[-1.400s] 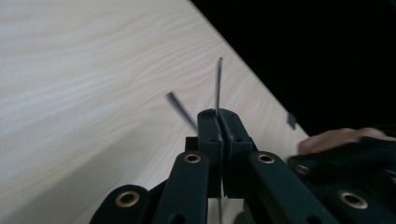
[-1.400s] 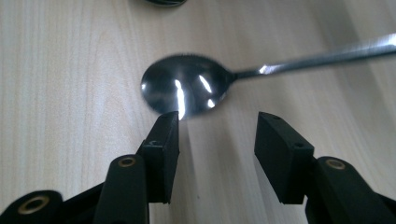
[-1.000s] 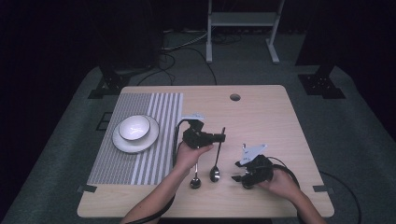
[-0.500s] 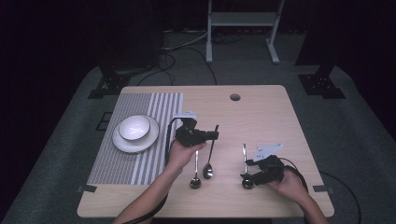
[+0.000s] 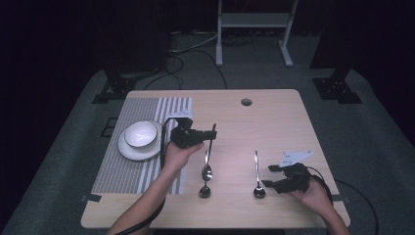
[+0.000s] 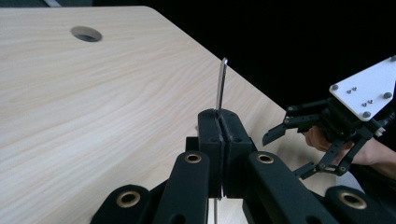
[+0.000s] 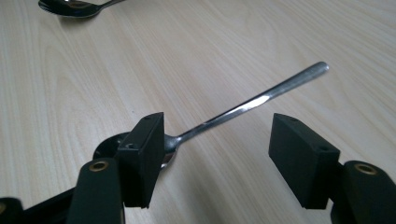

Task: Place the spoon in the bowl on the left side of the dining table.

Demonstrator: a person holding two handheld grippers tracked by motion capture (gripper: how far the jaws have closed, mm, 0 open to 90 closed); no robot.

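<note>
The right claw (image 5: 276, 175) sits wide open by a spoon (image 5: 257, 172) flat on the counter (image 5: 293, 117). Farther off, the left claw (image 6: 218, 140) pinches another spoon (image 6: 221, 83). I think it should lift slowly, keeping a tight squeeze.

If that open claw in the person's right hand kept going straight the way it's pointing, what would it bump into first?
Most likely the spoon lying on the table just ahead of the right gripper; its handle already crosses between the open jaws, though depth is hard to judge.
</note>
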